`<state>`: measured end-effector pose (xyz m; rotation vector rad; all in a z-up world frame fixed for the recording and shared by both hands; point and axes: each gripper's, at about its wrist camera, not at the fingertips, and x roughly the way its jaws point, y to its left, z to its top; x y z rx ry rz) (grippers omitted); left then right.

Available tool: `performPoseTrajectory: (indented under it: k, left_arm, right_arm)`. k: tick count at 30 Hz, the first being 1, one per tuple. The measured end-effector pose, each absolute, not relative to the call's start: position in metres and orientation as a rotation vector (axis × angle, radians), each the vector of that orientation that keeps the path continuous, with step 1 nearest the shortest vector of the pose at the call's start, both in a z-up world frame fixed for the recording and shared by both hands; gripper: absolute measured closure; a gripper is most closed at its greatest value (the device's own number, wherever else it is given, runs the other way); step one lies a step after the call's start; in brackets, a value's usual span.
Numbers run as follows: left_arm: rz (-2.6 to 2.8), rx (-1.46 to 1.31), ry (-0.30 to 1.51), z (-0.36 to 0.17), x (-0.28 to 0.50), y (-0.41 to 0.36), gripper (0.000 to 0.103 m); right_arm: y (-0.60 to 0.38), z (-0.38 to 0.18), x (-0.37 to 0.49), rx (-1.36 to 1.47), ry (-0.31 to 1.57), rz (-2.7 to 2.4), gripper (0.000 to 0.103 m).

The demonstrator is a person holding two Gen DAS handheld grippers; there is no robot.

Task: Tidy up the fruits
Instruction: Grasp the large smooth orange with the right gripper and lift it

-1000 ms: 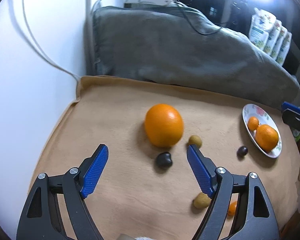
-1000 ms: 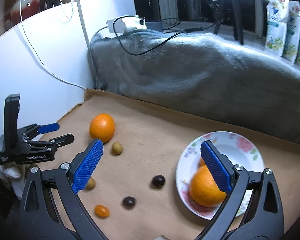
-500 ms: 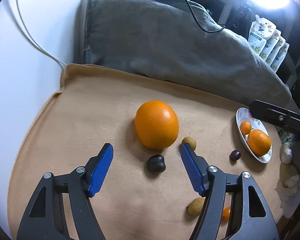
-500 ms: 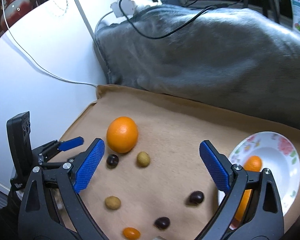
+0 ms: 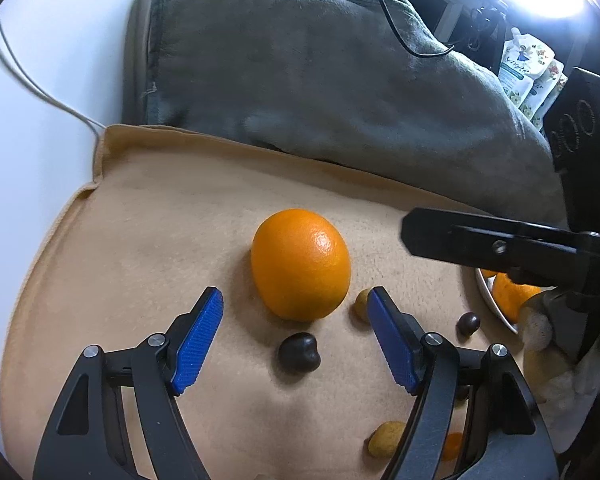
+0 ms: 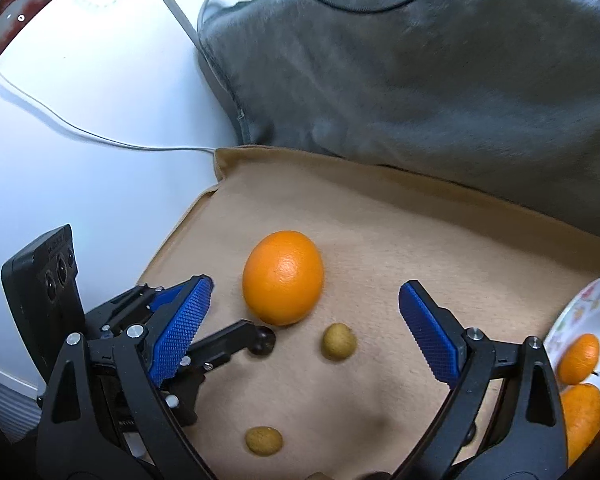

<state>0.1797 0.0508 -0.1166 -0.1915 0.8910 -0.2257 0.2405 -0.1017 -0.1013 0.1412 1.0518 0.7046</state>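
Note:
A large orange [image 5: 300, 264] [image 6: 283, 283] lies on the tan mat [image 5: 140, 240]. My left gripper [image 5: 294, 340] is open just short of it, with a dark fruit [image 5: 299, 353] between its fingers. My right gripper [image 6: 304, 328] is open too, facing the same orange from the right, with a yellow-brown fruit [image 6: 339, 341] between its fingers. The left gripper's body [image 6: 140, 328] shows in the right wrist view. A flowered plate [image 6: 580, 312] at the right holds two oranges [image 6: 579, 358].
A grey blanket [image 5: 320, 80] lies behind the mat. A white wall and cable [image 6: 100, 140] are to the left. More small fruits lie on the mat: a dark one [image 5: 468, 323], a yellow-brown one [image 6: 263, 441] and a small orange one [image 5: 452, 446].
Both grippers have moved closer to the large orange. The right gripper swung left from the plate, which now sits at the right edge of its view.

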Motion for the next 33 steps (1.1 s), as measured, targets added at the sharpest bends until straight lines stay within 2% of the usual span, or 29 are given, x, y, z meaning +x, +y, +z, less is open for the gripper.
performPoseTrajectory:
  k: [5,33]
  left_arm:
    - [-0.245,-0.225,0.898,-0.120,0.185,0.053,0.028]
    - [-0.300,-0.266,0.952,-0.138,0.210,0.034,0.031]
  right_arm:
    - [-0.092,-0.116,0.253,0.195,1.106,0.727,0.006]
    - [-0.074,-0.153,0.273,0.347,1.246,0.782,0.033]
